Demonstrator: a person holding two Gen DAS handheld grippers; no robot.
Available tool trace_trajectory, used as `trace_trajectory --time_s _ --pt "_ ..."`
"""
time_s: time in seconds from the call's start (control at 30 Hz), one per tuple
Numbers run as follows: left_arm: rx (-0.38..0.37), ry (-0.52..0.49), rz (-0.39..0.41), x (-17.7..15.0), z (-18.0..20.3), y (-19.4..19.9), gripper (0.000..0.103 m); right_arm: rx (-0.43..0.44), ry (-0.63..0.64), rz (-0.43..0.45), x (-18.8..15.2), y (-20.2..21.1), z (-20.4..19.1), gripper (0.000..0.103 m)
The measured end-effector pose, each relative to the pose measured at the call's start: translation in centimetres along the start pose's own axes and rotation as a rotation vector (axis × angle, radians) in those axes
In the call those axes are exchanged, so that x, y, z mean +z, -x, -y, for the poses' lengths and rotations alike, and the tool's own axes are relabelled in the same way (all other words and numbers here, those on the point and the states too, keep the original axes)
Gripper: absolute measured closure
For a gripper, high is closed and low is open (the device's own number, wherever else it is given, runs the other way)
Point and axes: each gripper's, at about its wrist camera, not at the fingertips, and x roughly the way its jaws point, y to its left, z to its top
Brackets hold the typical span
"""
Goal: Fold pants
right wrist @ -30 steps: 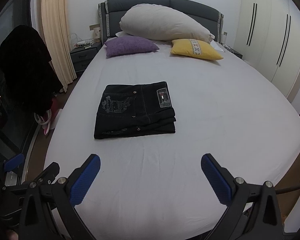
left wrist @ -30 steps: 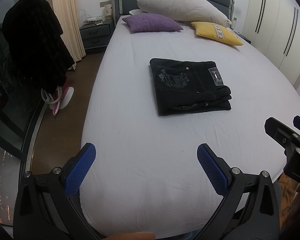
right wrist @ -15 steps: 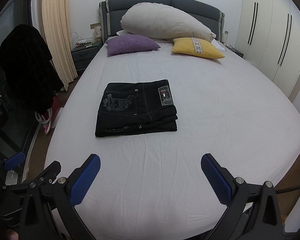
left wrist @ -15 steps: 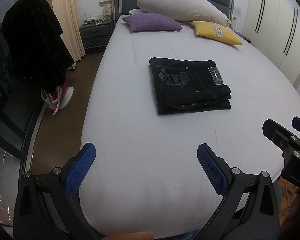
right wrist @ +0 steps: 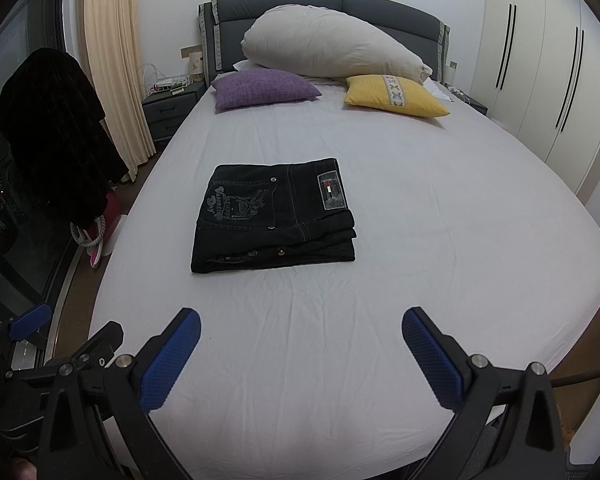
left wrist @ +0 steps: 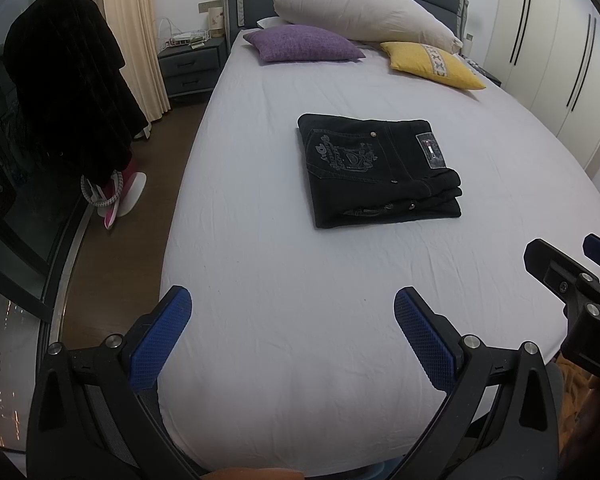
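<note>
Black jeans [left wrist: 380,172] lie folded into a neat rectangle in the middle of the white bed [left wrist: 300,280], back pocket and label facing up; they also show in the right wrist view [right wrist: 274,218]. My left gripper [left wrist: 292,312] is open and empty over the bed's near end, well short of the jeans. My right gripper [right wrist: 300,334] is open and empty, also back from the jeans. The right gripper shows at the right edge of the left wrist view [left wrist: 572,276]; the left one shows at the lower left of the right wrist view [right wrist: 60,344].
A large white pillow [right wrist: 332,44], a purple cushion [right wrist: 264,88] and a yellow cushion [right wrist: 394,96] lie at the headboard. A nightstand [left wrist: 190,66], a dark coat [left wrist: 68,96] and a glass wall stand left. White wardrobes [right wrist: 548,60] line the right.
Both grippers have drawn slightly back and tilted up from the bed; the jeans have not moved. Both stay open.
</note>
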Motion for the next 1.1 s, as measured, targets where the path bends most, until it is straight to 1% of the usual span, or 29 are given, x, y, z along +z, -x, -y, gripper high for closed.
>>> trace_trajectory --time_s 1.1 --pt "-0.001 -0.003 -0.017 -1.1 0.0 -0.2 0.0 0.001 0.0 -0.002 0.1 0.1 0.1 0.0"
